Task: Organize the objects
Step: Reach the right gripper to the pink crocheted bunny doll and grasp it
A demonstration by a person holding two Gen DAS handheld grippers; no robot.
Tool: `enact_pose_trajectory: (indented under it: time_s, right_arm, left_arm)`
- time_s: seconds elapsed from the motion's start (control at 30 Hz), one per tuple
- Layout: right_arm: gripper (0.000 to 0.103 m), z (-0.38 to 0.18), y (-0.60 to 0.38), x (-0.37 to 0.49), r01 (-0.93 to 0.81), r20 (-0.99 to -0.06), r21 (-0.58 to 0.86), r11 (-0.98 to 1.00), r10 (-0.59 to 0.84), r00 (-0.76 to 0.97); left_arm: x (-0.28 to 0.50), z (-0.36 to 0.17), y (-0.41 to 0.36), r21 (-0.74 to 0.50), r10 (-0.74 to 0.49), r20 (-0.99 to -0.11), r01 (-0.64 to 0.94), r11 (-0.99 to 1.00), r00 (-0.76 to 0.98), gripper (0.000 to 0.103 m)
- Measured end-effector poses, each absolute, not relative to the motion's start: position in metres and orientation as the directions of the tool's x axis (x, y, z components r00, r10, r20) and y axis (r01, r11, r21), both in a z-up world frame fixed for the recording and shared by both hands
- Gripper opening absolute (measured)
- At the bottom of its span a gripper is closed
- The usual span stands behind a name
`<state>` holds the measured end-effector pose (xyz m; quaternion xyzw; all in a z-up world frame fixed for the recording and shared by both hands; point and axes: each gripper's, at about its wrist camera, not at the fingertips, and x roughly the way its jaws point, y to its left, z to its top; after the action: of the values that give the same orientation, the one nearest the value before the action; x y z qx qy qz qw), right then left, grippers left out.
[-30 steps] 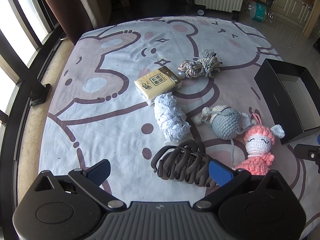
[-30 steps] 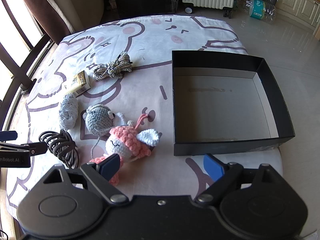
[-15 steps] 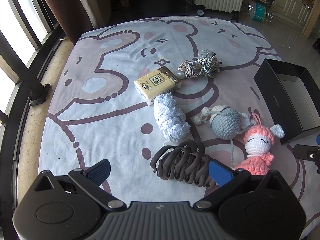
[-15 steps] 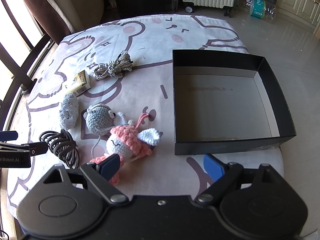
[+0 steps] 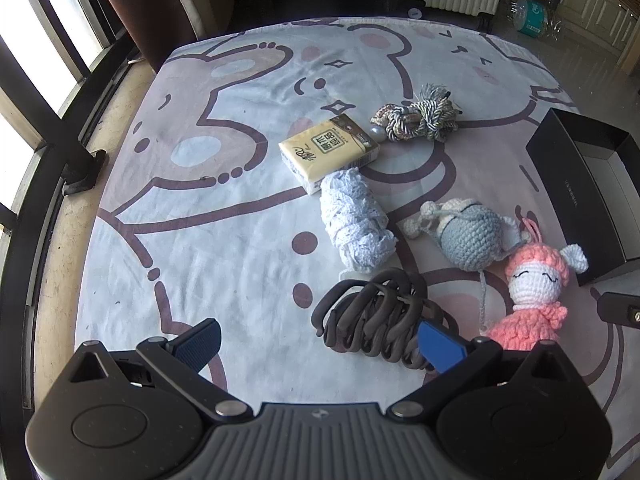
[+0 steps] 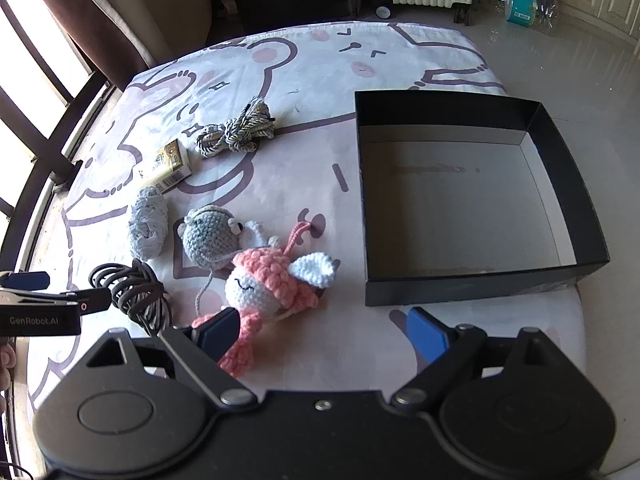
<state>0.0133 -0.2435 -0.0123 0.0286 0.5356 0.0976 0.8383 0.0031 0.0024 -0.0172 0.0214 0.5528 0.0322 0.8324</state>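
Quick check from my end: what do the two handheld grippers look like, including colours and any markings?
Both are black plastic with two round hubs, silver pivot bolts and angled link arms. The left gripper has a ribbed grey centre plate, the right gripper a plain black one. Finger pads are blue. White "GenRobot.AI" lettering marks the left gripper's side.

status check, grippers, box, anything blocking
Left gripper open over dark hair claw. Right gripper open, empty, beside pink doll. Black box empty, path unobstructed.

Both cameras sit just behind their own gripper fingers and look steeply down and forward over a cartoon-print sheet (image 5: 224, 216). The left view hangs over the hair clip (image 5: 376, 320), with only the black box's (image 5: 576, 196) near corner at its right edge. The right view takes in the whole box (image 6: 472, 284), and both share the pink doll (image 6: 276, 280).
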Motion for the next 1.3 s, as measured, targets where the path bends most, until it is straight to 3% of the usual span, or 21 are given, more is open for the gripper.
enact_pose_trajectory:
  time_s: [0.4, 0.6, 0.9, 1.3]
  right_arm:
    - [0.091, -0.032, -0.237, 0.018, -0.111, -0.888, 0.291, 0.950, 0.311, 0.339]
    - [0.088, -0.045, -0.238, 0.021, -0.055, -0.839, 0.444, 0.895, 0.436, 0.326]
    - [0.070, -0.073, -0.237, 0.029, 0.063, -0.790, 0.578, 0.814, 0.539, 0.292]
    - [0.048, -0.089, -0.238, 0.036, 0.134, -0.778, 0.609, 0.781, 0.558, 0.288]
  left_arm:
    - [0.002, -0.022, -0.003, 0.005, -0.009, -0.904, 0.030, 1.000, 0.427, 0.103]
    - [0.007, -0.016, 0.002, -0.029, -0.017, -0.875, -0.017, 0.999, 0.484, 0.103]
    - [0.015, -0.028, 0.021, 0.007, 0.064, -0.886, -0.124, 0.992, 0.460, 0.103]
    - [-0.007, -0.024, 0.024, 0.064, 0.053, -0.917, 0.015, 0.998, 0.396, 0.103]
